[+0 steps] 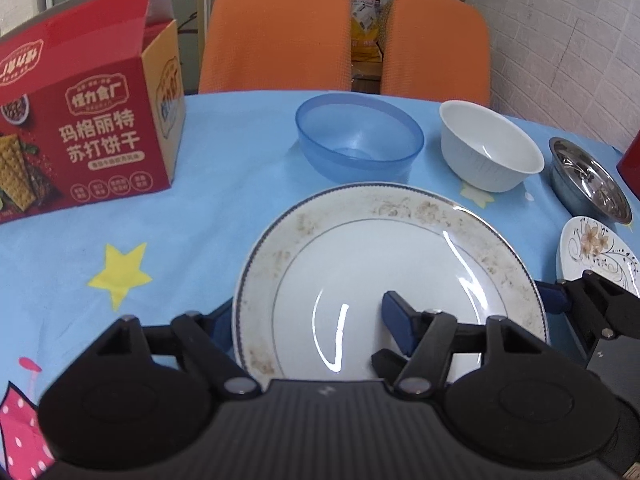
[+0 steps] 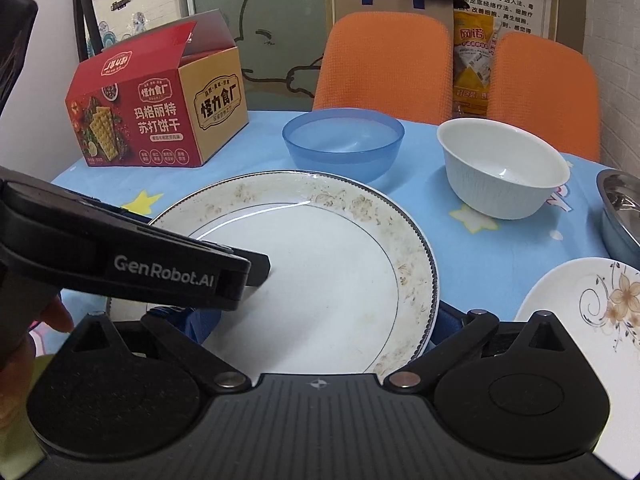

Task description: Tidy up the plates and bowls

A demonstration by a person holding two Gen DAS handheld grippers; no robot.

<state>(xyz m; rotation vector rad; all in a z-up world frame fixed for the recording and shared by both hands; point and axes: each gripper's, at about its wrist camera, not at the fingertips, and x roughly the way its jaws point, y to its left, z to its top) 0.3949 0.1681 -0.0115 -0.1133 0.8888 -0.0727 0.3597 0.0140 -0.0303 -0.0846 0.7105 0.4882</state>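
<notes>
We hold the large white gold-patterned plate [image 1: 384,276] in both wide-spread grippers, left [image 1: 308,320] and right [image 2: 320,320]; one reads "GenRobot.AI".

The large plate [image 1: 384,272] is white with a faded brown floral rim. One bowl [image 1: 359,140] is translucent blue, another [image 1: 490,146] ribbed white.
</notes>
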